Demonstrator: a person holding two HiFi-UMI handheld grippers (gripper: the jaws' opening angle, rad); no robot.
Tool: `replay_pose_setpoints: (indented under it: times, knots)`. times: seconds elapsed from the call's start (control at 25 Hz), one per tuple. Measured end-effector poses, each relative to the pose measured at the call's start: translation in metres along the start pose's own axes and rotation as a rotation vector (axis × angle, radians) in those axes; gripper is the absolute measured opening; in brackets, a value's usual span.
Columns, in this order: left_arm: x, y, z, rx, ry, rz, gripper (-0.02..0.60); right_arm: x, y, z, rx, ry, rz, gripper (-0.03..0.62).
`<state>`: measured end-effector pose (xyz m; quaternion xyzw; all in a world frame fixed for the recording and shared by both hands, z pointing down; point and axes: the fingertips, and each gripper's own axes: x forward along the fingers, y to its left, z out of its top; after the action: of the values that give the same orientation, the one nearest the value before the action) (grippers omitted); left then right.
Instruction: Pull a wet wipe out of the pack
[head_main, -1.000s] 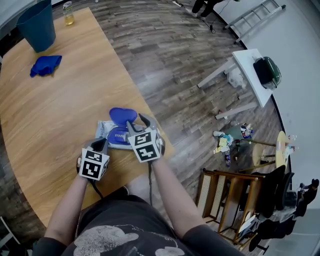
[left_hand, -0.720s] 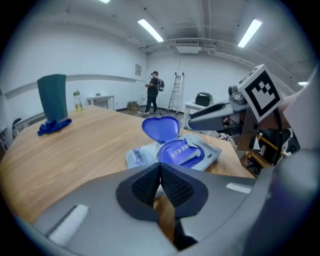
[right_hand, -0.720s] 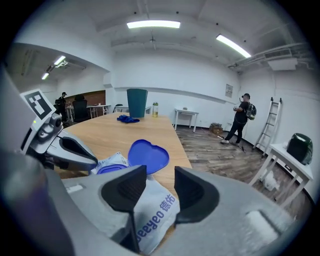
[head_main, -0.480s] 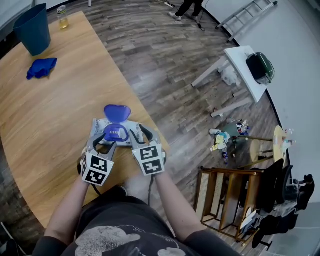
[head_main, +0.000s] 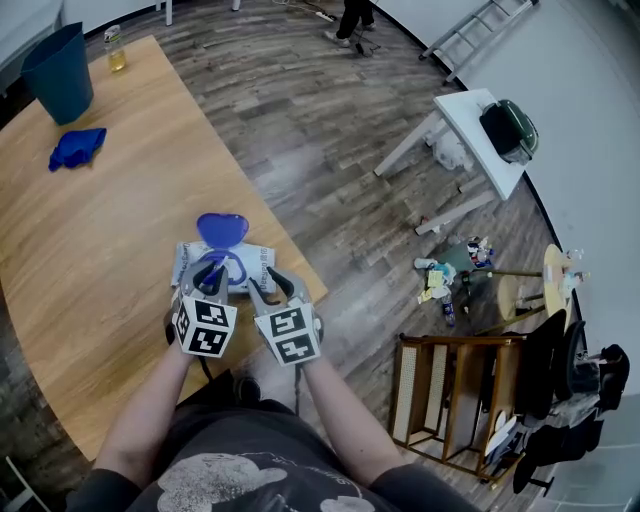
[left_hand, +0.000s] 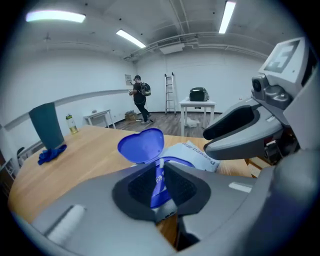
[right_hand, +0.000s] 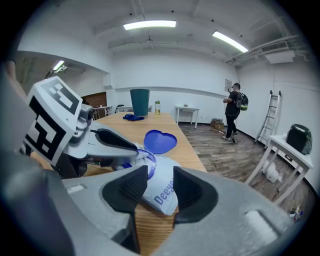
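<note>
1. The right gripper (right_hand: 159, 183) is half closed on the near right corner of the wet wipe pack (head_main: 258, 262), one pad on each side of it. This is judged to be an anchoring hold that keeps the pack flat on the table (head_main: 110, 250) during the pull.
2. The left gripper (left_hand: 160, 178) points down into the dispensing opening (left_hand: 176, 161). Its jaws are closing to a narrow gap with the white wipe tip (left_hand: 159, 170) between the pads. Firm pad contact is not yet visible.
3. The pack lies near the table's right edge, just beyond both grippers. Only this tip of its contents is visible.
4. The heart-shaped lid (head_main: 221, 229) is folded open to the far side, which leaves the opening clear.
5. Well beyond, at the far left, are a blue cloth (head_main: 76, 147), a blue bin (head_main: 58, 68) whose contents cannot be made out, and a bottle (head_main: 116, 48) of yellowish liquid.
</note>
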<state>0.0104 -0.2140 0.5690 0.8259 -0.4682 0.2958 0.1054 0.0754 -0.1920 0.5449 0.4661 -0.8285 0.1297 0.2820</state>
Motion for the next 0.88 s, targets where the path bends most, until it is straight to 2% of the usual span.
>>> replay_pose_setpoints:
  times: [0.04, 0.08, 0.32, 0.56, 0.88]
  knots:
    - [-0.003, 0.003, 0.003, -0.007, -0.015, 0.012, 0.032, 0.0, 0.001, 0.0, 0.001, -0.001, 0.006, 0.15]
    - [-0.006, 0.005, 0.005, -0.011, -0.027, 0.022, 0.028, 0.0, 0.003, 0.0, 0.0, -0.002, 0.013, 0.15]
    - [-0.016, 0.019, 0.003, -0.053, -0.046, 0.05, 0.022, 0.014, 0.016, 0.004, -0.044, 0.005, 0.066, 0.15]
    - [-0.024, 0.038, -0.01, -0.081, -0.029, 0.092, 0.021, 0.029, 0.034, 0.016, -0.104, 0.016, 0.129, 0.141]
    - [-0.018, 0.045, -0.03, -0.099, 0.016, 0.079, 0.023, 0.053, 0.05, 0.016, -0.18, 0.111, 0.192, 0.122]
